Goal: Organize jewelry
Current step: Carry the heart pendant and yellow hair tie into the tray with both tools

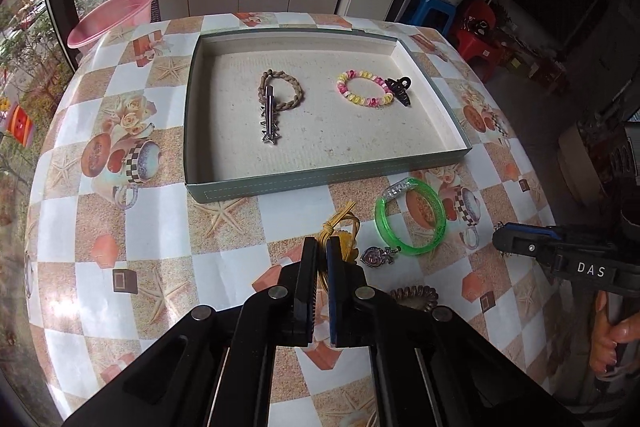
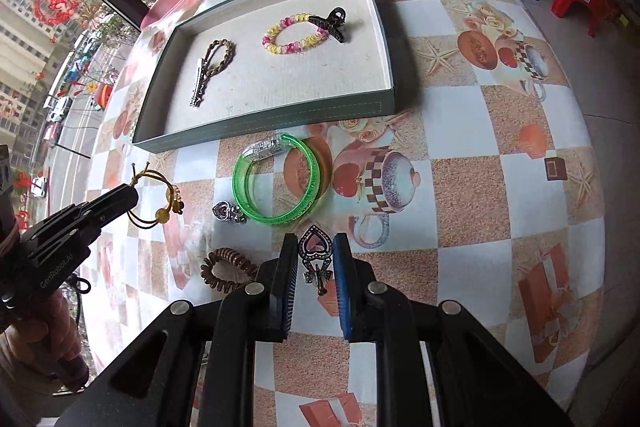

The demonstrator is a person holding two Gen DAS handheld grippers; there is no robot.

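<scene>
My left gripper (image 1: 322, 253) is shut on a yellow elastic hair tie (image 1: 340, 227) with a yellow bead, which hangs just above the table near the tray's front wall. The right wrist view shows that gripper (image 2: 130, 197) from the side with the hair tie (image 2: 160, 205) dangling from its tips. My right gripper (image 2: 316, 251) is shut on a dark heart-shaped rhinestone charm (image 2: 315, 241), pinched between the blue pads above the table. The open grey-green tray (image 1: 280, 183) holds a brown braided tie (image 1: 294, 87), a silver clip (image 1: 269, 119), a pink-yellow spiral band (image 1: 364, 103) and a black claw clip (image 1: 400, 91).
On the patterned tablecloth in front of the tray lie a green bangle (image 2: 280, 219), a small silver heart charm (image 2: 228, 211) and a brown spiral hair tie (image 2: 224, 271). A pink basin (image 1: 108, 15) stands beyond the table's far left edge. Stools stand on the floor at the right.
</scene>
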